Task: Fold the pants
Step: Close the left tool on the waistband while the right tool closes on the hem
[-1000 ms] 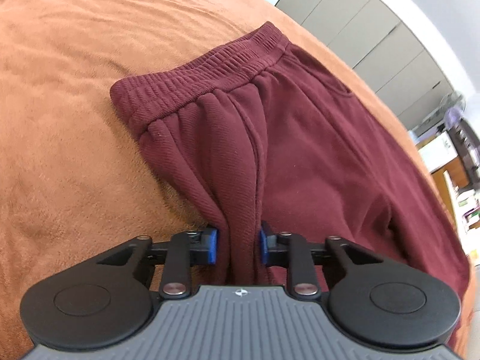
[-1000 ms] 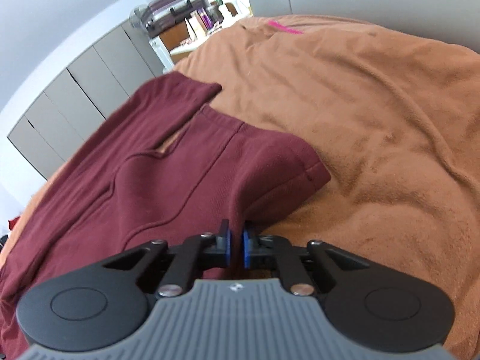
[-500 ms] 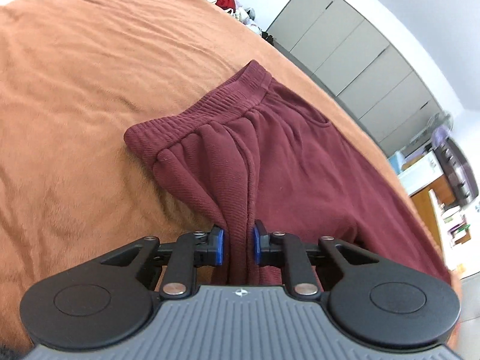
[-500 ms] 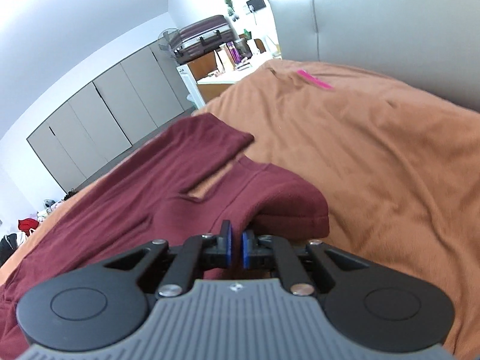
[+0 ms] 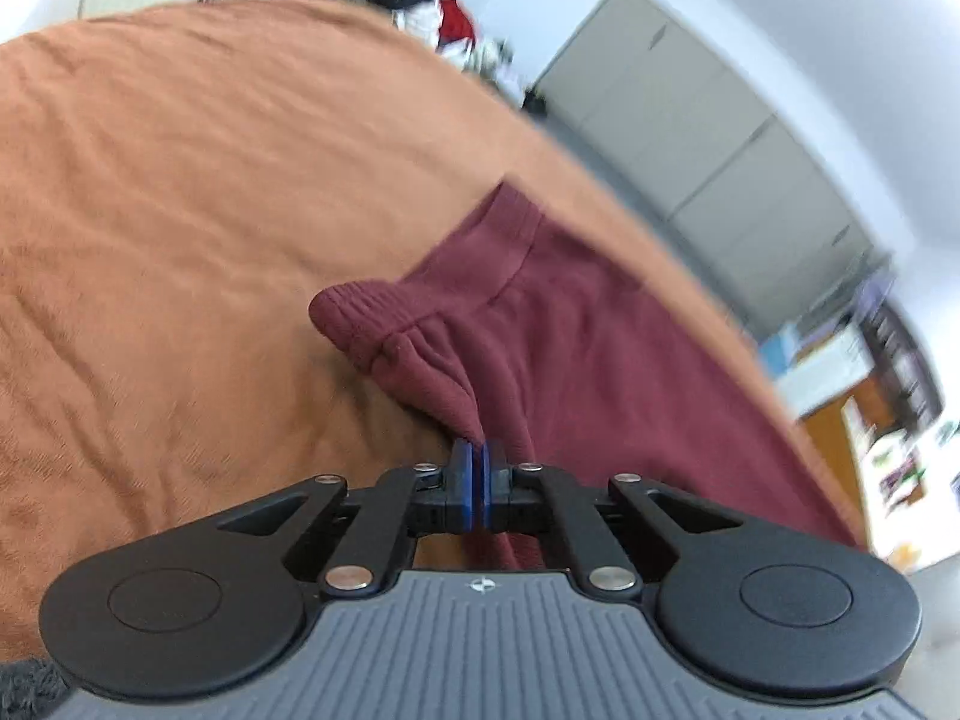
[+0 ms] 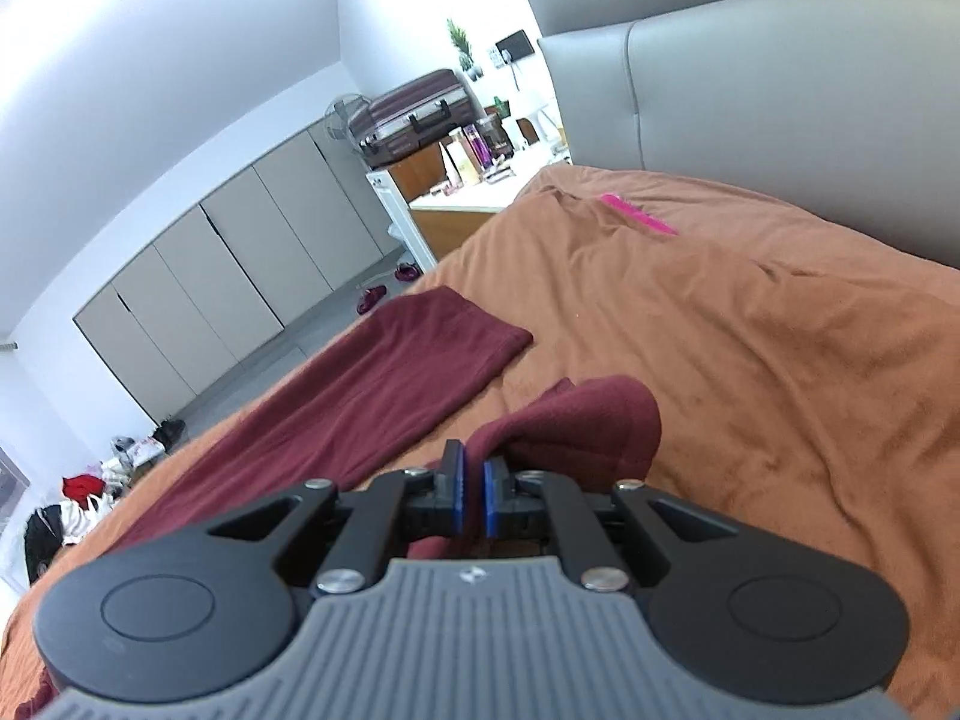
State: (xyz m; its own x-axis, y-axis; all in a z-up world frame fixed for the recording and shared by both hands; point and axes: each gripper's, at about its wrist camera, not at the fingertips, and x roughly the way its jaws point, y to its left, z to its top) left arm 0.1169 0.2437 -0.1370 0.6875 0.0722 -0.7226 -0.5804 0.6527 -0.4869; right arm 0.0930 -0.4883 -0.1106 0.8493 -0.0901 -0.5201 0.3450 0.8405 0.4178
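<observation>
Room: bedroom, a bed [image 5: 180, 210] under an orange blanket; grey wardrobe [image 6: 240, 276] at 10 o'clock in the right wrist view, grey headboard [image 6: 750, 90] at 1 o'clock.
Left fingers: left gripper [image 5: 478, 474] clenched on a pinch of the maroon pants [image 5: 600, 360] just below the waistband [image 5: 420, 306], which sits at 12 o'clock from the pads.
Right fingers: right gripper [image 6: 474, 495] clenched on a bunched fold near a leg end, cloth humped at 1 o'clock from the pads.
Pants: one leg [image 6: 384, 384] lies flat on the blanket toward 11 o'clock; the gripped edge is raised off the bed at both ends.
Progress: early, by my reading; both grips are made, no fold is laid yet.
Left to do: carry the raised side over the flat leg, smooth, then fold lengthwise.
Containers: a closed suitcase [image 6: 414, 111] on top of a cabinet far off; contents hidden. None on the bed.
Other: pink comb-like thing [image 6: 639, 215] near the headboard.
</observation>
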